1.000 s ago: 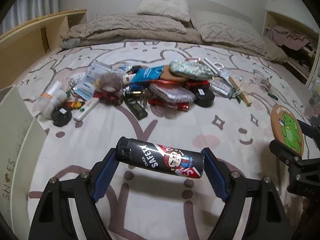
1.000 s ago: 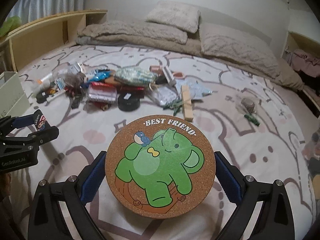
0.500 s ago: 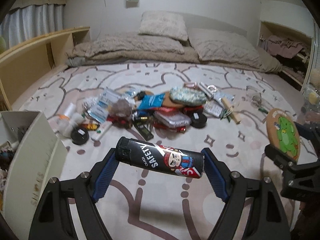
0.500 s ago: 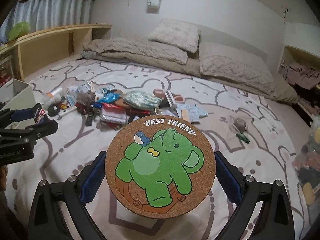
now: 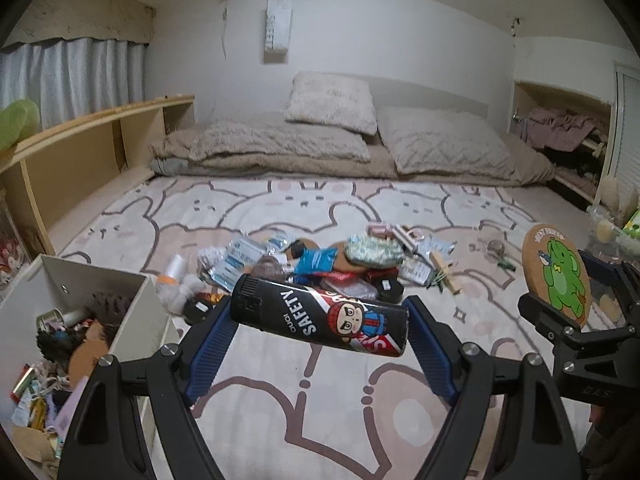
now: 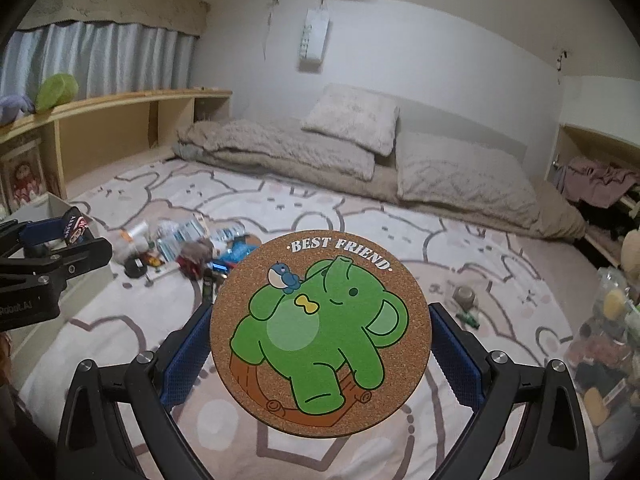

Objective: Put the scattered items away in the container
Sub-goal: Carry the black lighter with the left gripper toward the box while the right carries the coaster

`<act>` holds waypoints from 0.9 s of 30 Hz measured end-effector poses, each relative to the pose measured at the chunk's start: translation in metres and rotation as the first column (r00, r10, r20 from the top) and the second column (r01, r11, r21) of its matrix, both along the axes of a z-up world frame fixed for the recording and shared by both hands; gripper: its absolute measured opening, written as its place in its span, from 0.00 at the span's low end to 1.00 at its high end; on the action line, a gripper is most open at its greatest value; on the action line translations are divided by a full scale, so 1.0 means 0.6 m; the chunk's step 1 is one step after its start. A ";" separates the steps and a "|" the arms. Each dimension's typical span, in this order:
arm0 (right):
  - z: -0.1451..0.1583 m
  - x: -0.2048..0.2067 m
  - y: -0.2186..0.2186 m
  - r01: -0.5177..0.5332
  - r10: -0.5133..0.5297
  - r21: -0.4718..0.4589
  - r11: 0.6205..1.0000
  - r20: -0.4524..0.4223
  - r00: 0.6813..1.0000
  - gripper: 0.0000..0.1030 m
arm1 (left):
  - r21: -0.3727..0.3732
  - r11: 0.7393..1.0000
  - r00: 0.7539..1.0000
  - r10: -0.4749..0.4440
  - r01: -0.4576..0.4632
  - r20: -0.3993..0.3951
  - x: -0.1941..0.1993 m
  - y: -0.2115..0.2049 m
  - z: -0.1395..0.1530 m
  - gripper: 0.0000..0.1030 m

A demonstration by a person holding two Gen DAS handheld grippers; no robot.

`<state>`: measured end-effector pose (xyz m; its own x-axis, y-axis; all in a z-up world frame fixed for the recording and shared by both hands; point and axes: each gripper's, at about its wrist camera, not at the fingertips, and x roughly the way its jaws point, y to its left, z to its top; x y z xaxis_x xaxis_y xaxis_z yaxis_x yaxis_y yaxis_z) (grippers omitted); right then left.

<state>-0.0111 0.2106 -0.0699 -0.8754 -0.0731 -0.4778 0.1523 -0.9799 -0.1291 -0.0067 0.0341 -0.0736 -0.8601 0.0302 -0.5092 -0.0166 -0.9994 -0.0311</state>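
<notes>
Two things are being carried at once. The left gripper [image 5: 320,322] pinches a black lighter [image 5: 320,320] by its two ends, so it lies sideways across the middle of the left wrist view, up off the bed. The right gripper [image 6: 320,340] squeezes a round cork coaster [image 6: 320,334] by its edges; the green elephant on it fills the middle of the right wrist view.

The white container [image 5: 120,312] sits at the lower left of the left view. It is open on top and already has lots of small things in it. A pile of scattered items [image 5: 316,268] lies on the bunny blanket [image 5: 320,420] in the middle of the frame, well apart from both grippers.

This looks like the carrying step: both things are picked up, but not yet in the box. Next, the lighter likely has to go left, over the open top, before the fingers let go. The coaster has farther to go, since it is on the right side.
</notes>
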 end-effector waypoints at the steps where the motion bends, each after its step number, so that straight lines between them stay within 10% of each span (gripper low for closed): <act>1: 0.007 0.004 0.000 -0.002 0.002 -0.002 1.000 -0.007 1.000 0.97 | 0.000 1.000 1.000 -0.002 0.002 -0.008 0.005 0.000 0.007 0.81; 27: 0.121 0.082 -0.058 -0.073 0.067 -0.038 0.997 -0.138 0.988 0.97 | -0.014 0.998 0.989 0.058 -0.060 -0.133 0.101 -0.068 0.110 0.81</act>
